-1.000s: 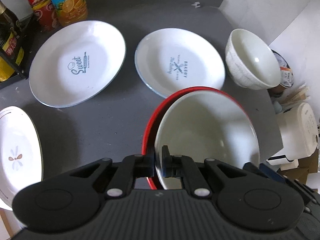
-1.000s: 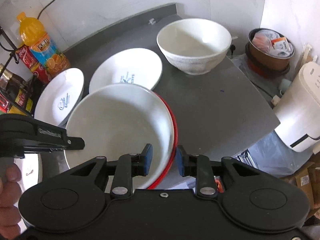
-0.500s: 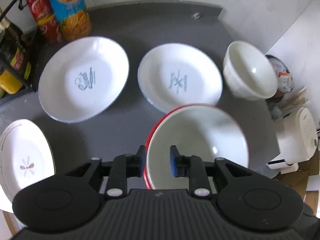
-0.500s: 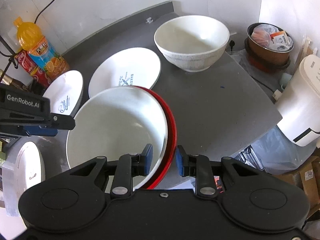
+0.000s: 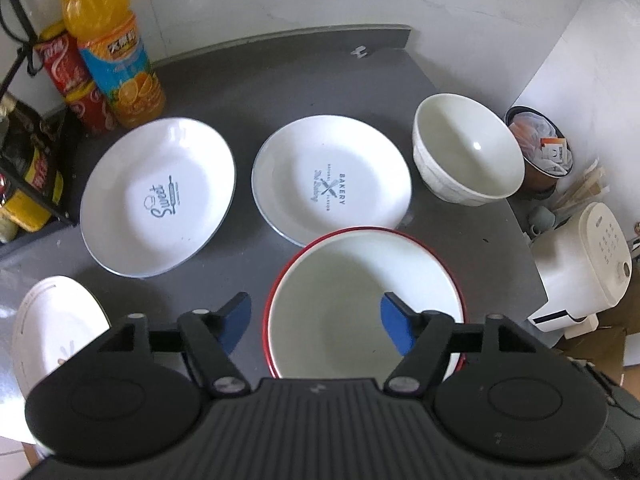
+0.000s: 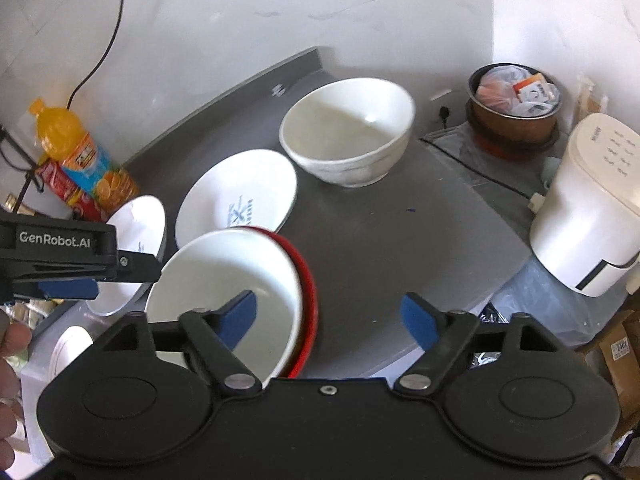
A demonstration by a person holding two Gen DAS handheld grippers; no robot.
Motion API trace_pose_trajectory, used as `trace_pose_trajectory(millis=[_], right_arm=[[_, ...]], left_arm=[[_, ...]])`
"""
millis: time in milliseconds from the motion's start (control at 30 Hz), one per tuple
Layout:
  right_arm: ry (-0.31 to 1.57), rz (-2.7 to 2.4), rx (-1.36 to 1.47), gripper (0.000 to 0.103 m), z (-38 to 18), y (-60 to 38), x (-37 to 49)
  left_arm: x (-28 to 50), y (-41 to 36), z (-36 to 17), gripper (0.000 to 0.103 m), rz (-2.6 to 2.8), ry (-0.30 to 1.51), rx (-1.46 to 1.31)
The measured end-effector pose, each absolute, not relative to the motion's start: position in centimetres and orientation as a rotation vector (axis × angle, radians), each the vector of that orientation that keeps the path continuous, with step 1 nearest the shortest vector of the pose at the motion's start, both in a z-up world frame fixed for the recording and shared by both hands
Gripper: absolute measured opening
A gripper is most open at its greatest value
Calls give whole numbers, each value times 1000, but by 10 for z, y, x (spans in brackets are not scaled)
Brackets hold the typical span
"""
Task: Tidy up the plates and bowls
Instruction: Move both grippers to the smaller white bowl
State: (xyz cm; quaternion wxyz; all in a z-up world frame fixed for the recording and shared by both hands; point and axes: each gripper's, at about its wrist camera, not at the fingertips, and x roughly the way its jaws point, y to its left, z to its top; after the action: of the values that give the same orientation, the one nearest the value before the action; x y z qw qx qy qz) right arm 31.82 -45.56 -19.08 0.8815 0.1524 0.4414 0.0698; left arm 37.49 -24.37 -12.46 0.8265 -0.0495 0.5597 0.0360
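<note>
- Over the near edge of the counter (image 5: 360,92), the left tool (image 5: 316,322) hangs released; its jaws have just been opening, spread either side of the near rim of the red-rimmed bowl (image 5: 352,296) without touching it.
- The bowl's near edge is hidden behind the tool body, so how it meets the counter there cannot be made out.
- The right tool (image 6: 330,312) is released too, its jaws just opened: one blue pad lies over the bowl (image 6: 240,272), the other over bare counter (image 6: 380,220), neither pressing.
- From the right wrist, a white bowl looks nested in a red one, tilted; only a red crescent shows.
- Beyond it lies the Bakery plate (image 5: 332,184), its near edge covered by the bowl's rim; whether they touch is unclear.
- Left of that lies the Sweet plate (image 5: 156,196), partly masked in the right view by the left tool (image 6: 80,264).
- A third plate (image 5: 52,320) is cut off at the near left corner.
- The white bowl (image 5: 468,156) stands apart at the right edge.
- A juice bottle (image 5: 112,48) stands at the back left, half hiding red cans (image 5: 68,68).
- Fingertips (image 6: 12,340) show at the right view's left edge.
</note>
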Motion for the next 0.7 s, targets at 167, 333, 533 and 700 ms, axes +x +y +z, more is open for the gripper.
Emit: trace_pose_trajectory(millis=[167, 333, 533, 700], right_arm=[[910, 115, 342, 87, -193, -474, 313], [887, 80, 389, 89, -191, -495, 311], [867, 59, 414, 89, -189, -511, 314], [849, 34, 447, 90, -192, -523, 322]], left_arm=[[373, -258, -119, 76, 78, 1174, -88], [372, -272, -114, 76, 71, 1162, -92], [376, -291, -108, 77, 55, 1136, -65], [387, -299, -114, 77, 50, 1146, -58]])
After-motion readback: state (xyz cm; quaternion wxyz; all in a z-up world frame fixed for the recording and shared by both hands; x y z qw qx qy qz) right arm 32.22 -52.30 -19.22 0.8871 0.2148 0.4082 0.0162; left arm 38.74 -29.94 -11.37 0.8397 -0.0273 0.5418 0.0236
